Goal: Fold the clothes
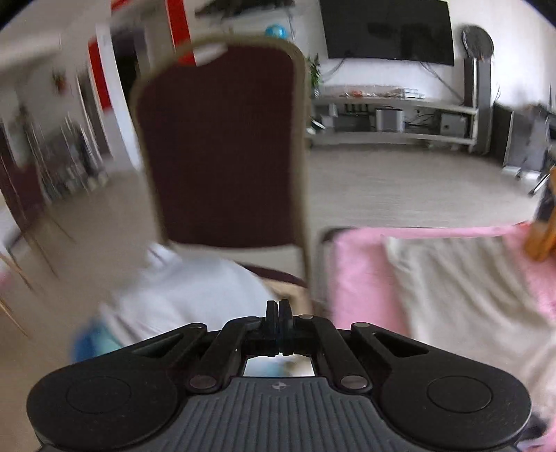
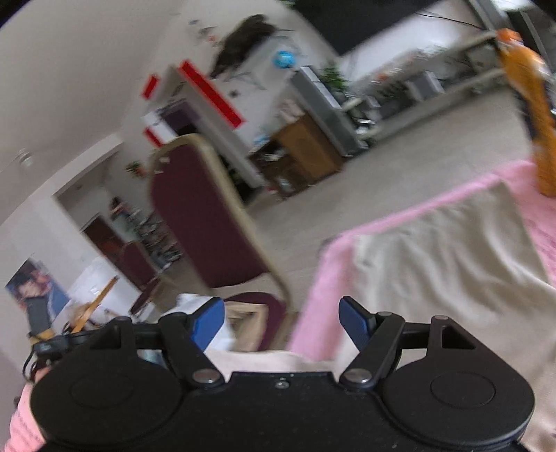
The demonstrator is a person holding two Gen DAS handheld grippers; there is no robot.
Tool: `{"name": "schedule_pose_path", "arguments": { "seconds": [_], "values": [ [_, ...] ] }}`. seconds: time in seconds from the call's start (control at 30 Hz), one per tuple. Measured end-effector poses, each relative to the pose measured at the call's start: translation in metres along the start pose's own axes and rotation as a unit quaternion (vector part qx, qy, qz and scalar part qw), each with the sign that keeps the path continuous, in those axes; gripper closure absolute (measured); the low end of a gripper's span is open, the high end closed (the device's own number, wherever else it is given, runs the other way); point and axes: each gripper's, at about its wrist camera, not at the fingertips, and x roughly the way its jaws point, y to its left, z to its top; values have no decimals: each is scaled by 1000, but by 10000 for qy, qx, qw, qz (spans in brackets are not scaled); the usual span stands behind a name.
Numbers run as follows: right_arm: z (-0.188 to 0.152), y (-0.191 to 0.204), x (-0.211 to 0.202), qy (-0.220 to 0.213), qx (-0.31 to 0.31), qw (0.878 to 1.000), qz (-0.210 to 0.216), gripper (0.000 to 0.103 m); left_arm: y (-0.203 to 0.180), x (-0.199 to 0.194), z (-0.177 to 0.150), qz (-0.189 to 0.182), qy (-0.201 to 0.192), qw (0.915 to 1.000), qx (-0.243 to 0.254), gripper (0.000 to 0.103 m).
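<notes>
A cream cloth (image 1: 469,295) lies spread on the pink-covered table (image 1: 361,278) to the right. My left gripper (image 1: 278,309) is shut, its black fingers pressed together, and no cloth shows between them. It hangs in the air in front of a maroon chair (image 1: 222,146), above a white garment (image 1: 180,292) on the seat. My right gripper (image 2: 281,313) stands open, its blue pads (image 2: 208,320) wide apart with nothing pinched. The cream cloth (image 2: 451,260) spreads ahead and to its right, and a cream edge (image 2: 271,361) lies close under its base.
The maroon chair (image 2: 198,222) stands just left of the table's corner (image 2: 330,250). An orange object (image 2: 531,104) stands at the table's far right. A dark TV (image 1: 385,27) hangs over a grey stand (image 1: 392,118) across the open floor. Something blue (image 1: 93,340) lies beside the white garment.
</notes>
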Motion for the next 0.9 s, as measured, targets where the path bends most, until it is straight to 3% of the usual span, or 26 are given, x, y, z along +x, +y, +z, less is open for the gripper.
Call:
{"name": "schedule_pose_path", "arguments": {
  "seconds": [0.07, 0.1, 0.23, 0.33, 0.47, 0.6, 0.9],
  "values": [
    [0, 23, 12, 61, -132, 9997, 175, 31, 20, 9, 2, 428, 56, 9989, 188, 103],
    [0, 34, 19, 87, -194, 9995, 235, 31, 27, 14, 0, 466, 226, 9985, 179, 102],
    [-12, 60, 37, 161, -363, 9985, 389, 31, 42, 22, -45, 241, 851, 9948, -504, 80],
    [-24, 62, 38, 310, -404, 9980, 380, 30, 52, 27, -109, -173, 1293, 9812, -1422, 78],
    [-38, 58, 36, 506, -507, 9970, 289, 28, 65, 43, -185, -609, 1171, 9565, -2601, 78],
    [-50, 53, 39, 605, -385, 9973, 177, 28, 69, 59, -216, -753, 877, 9374, -3284, 77],
    [-67, 29, 42, 682, -68, 9975, -149, 26, 74, 86, -232, -1072, 688, 9375, -3239, 65]
  ]
}}
